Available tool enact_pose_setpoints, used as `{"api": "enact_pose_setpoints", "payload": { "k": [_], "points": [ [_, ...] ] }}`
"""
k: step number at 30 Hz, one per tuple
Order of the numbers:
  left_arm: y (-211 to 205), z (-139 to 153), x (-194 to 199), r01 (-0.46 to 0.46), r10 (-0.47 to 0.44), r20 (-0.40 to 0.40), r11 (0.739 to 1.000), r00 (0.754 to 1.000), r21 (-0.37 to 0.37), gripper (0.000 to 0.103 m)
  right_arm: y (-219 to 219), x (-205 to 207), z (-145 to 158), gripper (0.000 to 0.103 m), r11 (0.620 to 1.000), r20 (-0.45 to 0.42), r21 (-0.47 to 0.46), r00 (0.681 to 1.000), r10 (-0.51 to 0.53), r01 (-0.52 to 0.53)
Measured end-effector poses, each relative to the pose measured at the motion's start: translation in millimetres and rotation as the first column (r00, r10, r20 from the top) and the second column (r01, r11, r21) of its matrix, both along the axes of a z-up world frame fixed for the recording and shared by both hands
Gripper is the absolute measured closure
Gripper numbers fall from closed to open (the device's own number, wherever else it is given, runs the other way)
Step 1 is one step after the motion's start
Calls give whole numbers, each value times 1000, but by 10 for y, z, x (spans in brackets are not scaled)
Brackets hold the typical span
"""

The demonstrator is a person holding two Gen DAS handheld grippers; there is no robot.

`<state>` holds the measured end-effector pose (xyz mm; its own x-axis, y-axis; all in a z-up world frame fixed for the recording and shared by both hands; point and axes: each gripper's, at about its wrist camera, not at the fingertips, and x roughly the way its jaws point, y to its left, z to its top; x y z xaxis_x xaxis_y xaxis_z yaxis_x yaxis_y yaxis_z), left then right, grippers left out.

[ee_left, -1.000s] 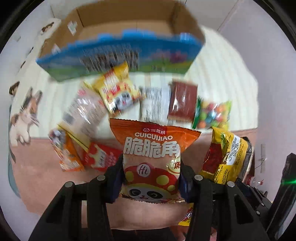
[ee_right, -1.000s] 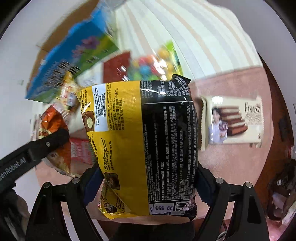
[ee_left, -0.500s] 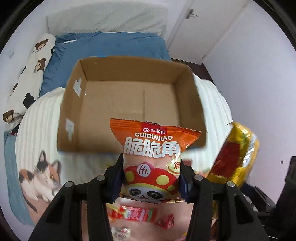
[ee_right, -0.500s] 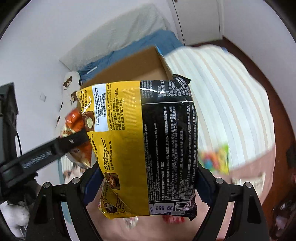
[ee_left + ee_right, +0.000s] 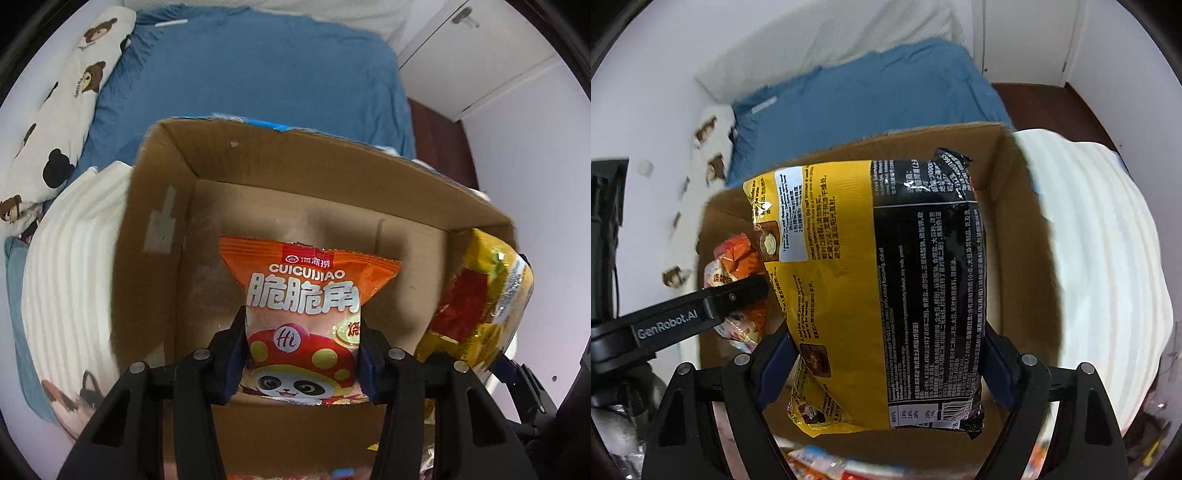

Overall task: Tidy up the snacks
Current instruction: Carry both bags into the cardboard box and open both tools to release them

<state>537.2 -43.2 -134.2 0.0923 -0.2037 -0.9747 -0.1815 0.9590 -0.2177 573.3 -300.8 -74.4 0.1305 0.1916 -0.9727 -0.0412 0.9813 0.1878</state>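
Both packs had come forward over the open box (image 5: 162, 206) on the bed (image 5: 258, 74), the right gripper (image 5: 886, 363) clamping the noodle pack (image 5: 871, 288) and the left gripper (image 5: 303, 354) the orange chip bag (image 5: 303, 295), so releasing them inside seemed next.

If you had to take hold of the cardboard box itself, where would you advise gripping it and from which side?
I would pinch the near wall of the cardboard box at its top edge, coming down from above. The box is open-topped and its walls are thin upright panels, so a claw can straddle one. The left claw holds the orange snack bag and the right claw the yellow-and-black packet, so release first.
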Motion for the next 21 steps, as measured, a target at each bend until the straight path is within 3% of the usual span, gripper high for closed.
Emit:
{"api": "enact_pose_setpoints", "payload": {
  "k": [6,12,14,16,21],
  "points": [
    [-76,-412,221,18,-16,-66,999,998,31,56,12,352,-596,14,999,-90,-48,996,21,-25],
    [-172,-533,286,39,-33,-105,998,994,53,55,-2,390,-928,13,998,-178,-51,984,29,-38],
    [-180,-522,267,44,-38,-93,997,995,63,44,31,441,-1026,7,996,-200,-68,979,34,-49],
    [-206,-484,238,60,-55,-76,996,996,70,16,3,404,-1002,4,997,-185,-66,982,31,-44],
    [-222,-387,36,59,-56,-51,995,997,78,12,-77,393,-894,4,997,-165,-57,985,41,-51]
  ]
}}
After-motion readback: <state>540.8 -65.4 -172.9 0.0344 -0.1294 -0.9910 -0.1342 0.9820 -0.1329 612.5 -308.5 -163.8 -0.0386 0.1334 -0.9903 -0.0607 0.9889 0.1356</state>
